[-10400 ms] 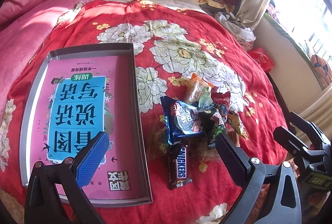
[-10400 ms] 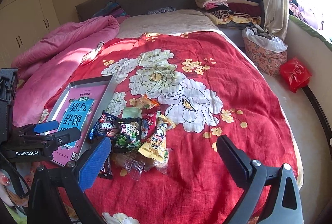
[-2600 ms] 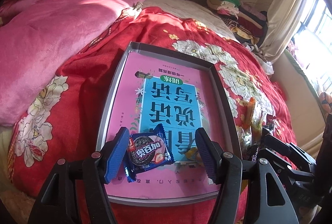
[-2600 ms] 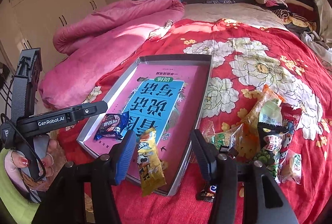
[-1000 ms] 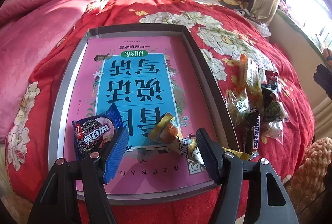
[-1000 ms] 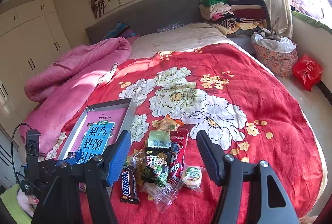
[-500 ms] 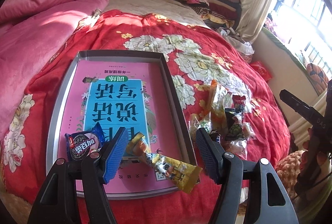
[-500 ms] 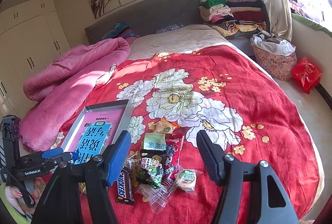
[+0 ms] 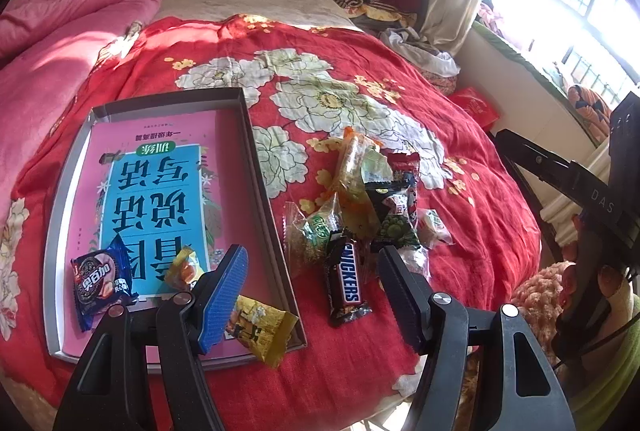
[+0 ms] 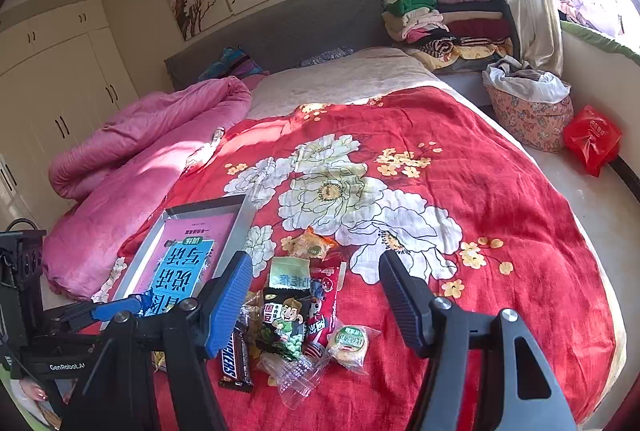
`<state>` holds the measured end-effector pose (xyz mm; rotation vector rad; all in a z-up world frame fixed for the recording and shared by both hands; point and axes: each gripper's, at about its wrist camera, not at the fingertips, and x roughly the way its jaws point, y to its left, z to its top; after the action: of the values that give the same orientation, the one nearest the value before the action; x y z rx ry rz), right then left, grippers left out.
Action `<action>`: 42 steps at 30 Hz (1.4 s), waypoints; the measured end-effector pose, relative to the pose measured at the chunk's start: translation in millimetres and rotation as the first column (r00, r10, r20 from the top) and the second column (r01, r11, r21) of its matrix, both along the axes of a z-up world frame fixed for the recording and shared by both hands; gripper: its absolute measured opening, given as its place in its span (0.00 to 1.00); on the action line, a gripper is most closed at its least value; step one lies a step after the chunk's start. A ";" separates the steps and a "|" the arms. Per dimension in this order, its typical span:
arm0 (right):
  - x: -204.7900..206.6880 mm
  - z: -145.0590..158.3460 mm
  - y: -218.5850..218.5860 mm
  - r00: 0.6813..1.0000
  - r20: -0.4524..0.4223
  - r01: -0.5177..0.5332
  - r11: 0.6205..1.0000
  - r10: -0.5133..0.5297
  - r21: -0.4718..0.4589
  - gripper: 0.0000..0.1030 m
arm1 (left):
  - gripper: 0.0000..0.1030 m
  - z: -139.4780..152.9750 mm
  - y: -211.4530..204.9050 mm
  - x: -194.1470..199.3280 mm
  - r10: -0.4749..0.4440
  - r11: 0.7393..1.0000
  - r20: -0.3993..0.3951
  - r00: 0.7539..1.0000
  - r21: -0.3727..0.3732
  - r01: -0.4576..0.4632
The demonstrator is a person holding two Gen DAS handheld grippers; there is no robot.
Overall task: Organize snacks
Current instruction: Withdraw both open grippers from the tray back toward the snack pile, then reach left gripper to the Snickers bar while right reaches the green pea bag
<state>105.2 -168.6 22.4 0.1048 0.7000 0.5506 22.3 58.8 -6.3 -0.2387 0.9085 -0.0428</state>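
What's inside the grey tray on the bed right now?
The grey tray holds a pink-and-blue book, an Oreo pack and a yellow snack packet, partly hidden behind the left gripper.

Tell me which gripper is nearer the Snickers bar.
Left, by a hair. The Snickers bar lies framed between the open left gripper's fingers; the open right gripper hovers with the bar under its left finger.

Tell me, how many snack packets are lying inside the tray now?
2. A blue cookie packet lies in the near left corner of the tray. A yellow packet lies at the near right, its end hanging over the rim; the left gripper's fingers hide part of it.
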 end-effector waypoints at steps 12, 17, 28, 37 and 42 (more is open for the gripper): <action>4.4 -5.1 -4.5 1.000 -0.026 0.004 1.000 -0.004 0.000 0.64 | 0.67 -9.1 -26.8 10.9 -0.053 0.999 -0.042 0.998 0.008 0.054; 4.0 -6.3 -3.1 0.999 -0.040 -0.016 1.000 0.017 0.017 0.64 | 0.67 -16.6 -33.4 14.3 -0.065 0.998 -0.072 0.995 0.006 0.066; 5.4 -20.6 10.4 0.986 -0.128 -0.098 0.994 0.103 0.042 0.64 | 0.67 -36.1 -45.0 24.2 -0.075 0.997 -0.158 0.985 0.020 0.079; 3.3 -38.4 29.4 0.969 -0.182 -0.168 0.986 0.168 0.013 0.64 | 0.67 -46.7 -45.5 27.6 -0.051 0.999 -0.186 0.981 -0.027 0.047; 4.4 -46.5 38.5 0.961 -0.205 -0.191 0.982 0.185 -0.012 0.63 | 0.67 -56.0 -40.4 33.1 -0.039 0.997 -0.220 0.975 -0.075 0.023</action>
<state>109.6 -130.1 -24.1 0.0658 0.9235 0.7175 55.5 18.5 -62.3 -0.3006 1.1346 -0.0796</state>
